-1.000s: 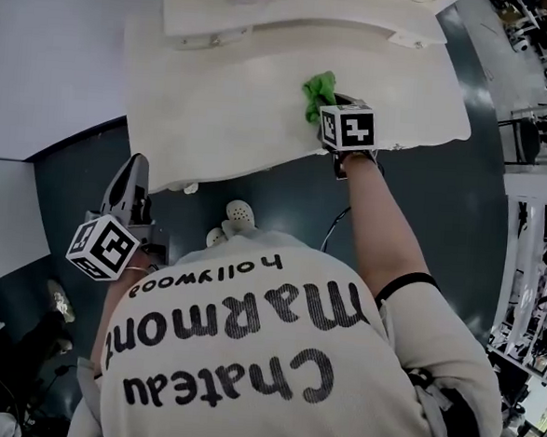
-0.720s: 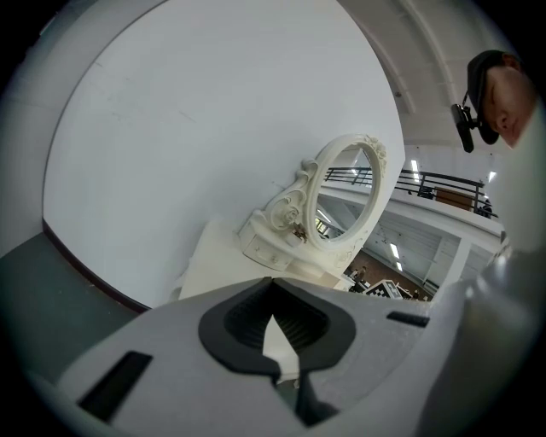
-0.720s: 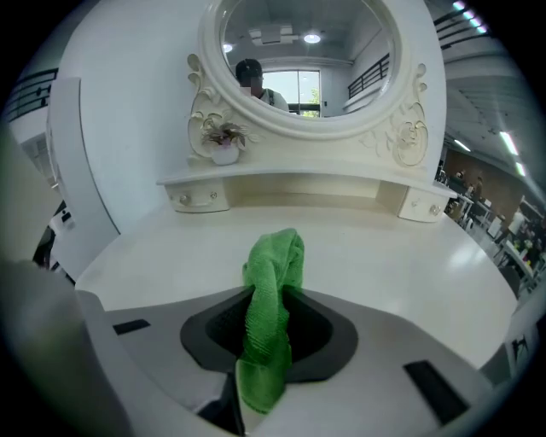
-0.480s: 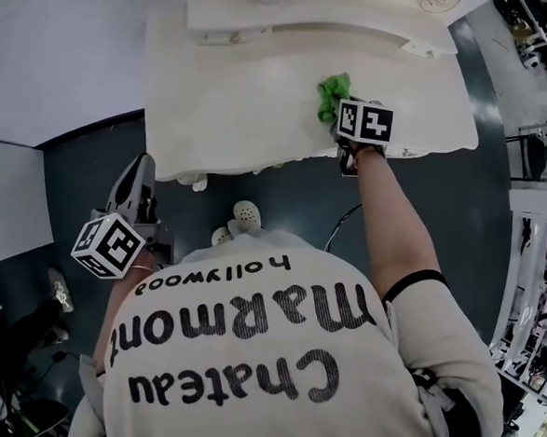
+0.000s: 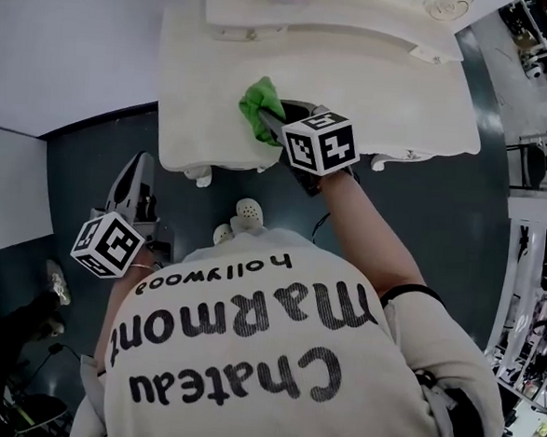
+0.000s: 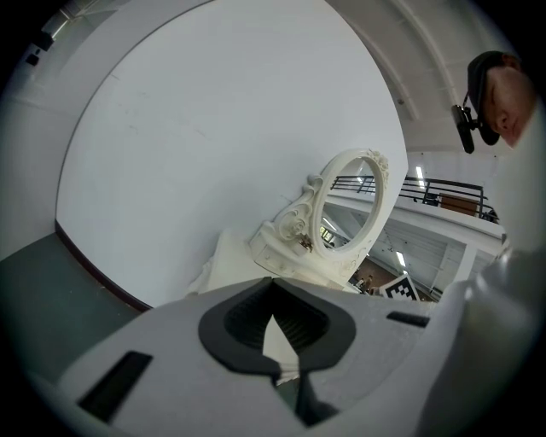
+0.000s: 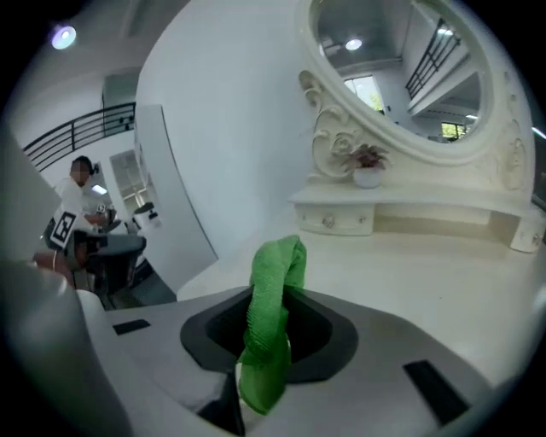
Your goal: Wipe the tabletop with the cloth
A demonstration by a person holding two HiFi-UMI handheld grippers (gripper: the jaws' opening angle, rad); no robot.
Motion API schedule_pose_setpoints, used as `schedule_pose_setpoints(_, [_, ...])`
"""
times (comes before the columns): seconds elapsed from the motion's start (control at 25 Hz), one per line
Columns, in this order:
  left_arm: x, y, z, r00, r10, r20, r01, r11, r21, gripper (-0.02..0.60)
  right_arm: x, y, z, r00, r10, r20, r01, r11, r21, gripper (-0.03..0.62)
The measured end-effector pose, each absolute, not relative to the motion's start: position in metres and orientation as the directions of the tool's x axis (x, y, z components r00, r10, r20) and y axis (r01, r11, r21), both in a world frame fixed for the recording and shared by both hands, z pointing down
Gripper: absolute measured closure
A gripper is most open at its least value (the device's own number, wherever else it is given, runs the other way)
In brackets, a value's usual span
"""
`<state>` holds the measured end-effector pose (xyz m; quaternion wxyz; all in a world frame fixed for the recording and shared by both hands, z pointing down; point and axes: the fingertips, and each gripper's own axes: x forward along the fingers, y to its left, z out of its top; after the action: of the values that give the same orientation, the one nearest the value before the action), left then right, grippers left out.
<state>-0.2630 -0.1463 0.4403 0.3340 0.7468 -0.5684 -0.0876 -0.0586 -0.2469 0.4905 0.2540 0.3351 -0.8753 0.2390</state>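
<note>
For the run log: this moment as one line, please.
phase: wipe | right hand-held gripper: shut on green cloth, at tabletop near front edge | left hand-held gripper: shut, empty, clear of tabletop

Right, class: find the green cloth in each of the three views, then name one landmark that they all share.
Head view: the green cloth lies upper centre, on the tabletop near its front edge, at the right gripper.
Left gripper view: not in it.
Right gripper view: lower centre, the green cloth is clamped between the jaws.
Shared landmark: the raised drawer shelf at the back of the table.
</note>
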Motion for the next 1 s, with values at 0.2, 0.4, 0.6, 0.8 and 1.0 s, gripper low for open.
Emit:
schedule_pose_setpoints(0.2, [-0.281, -0.133, 0.441, 0.312, -0.918, 0.243, -0.785, -0.106, 0.61, 0.574, -0.06, -0.216, 0.547, -0.45, -0.39, 0.803, -0.706, 0.706, -0.052, 0.494])
schedule_pose_setpoints(0.4, [-0.288, -0.122, 0.444, 0.312, -0.921, 0.233, -0.774, -0.104, 0.625, 0.574, -0.064, -0.22, 0.546, -0.368, -0.356, 0.859, -0.7, 0.714, -0.004, 0.494])
schedule_pose_setpoints(0.6, [-0.29, -0.114, 0.452, 0.319, -0.918, 0.235, -0.767, -0.104, 0.633, 0.574, -0.066, -0.216, 0.555, -0.21, -0.262, 0.942, -0.644, 0.762, 0.068, 0.494])
schedule_pose_setpoints(0.8, [-0.287, -0.107, 0.461, 0.327, -0.915, 0.237, -0.756, -0.102, 0.647, 0.574, -0.069, -0.216, 0.557, -0.152, -0.219, 0.964, -0.608, 0.789, 0.083, 0.494])
schedule_pose_setpoints(1.0, [-0.281, -0.103, 0.465, 0.333, -0.912, 0.241, -0.752, -0.103, 0.65, 0.574, -0.07, -0.217, 0.557, -0.16, -0.267, 0.95, -0.608, 0.785, 0.118, 0.496])
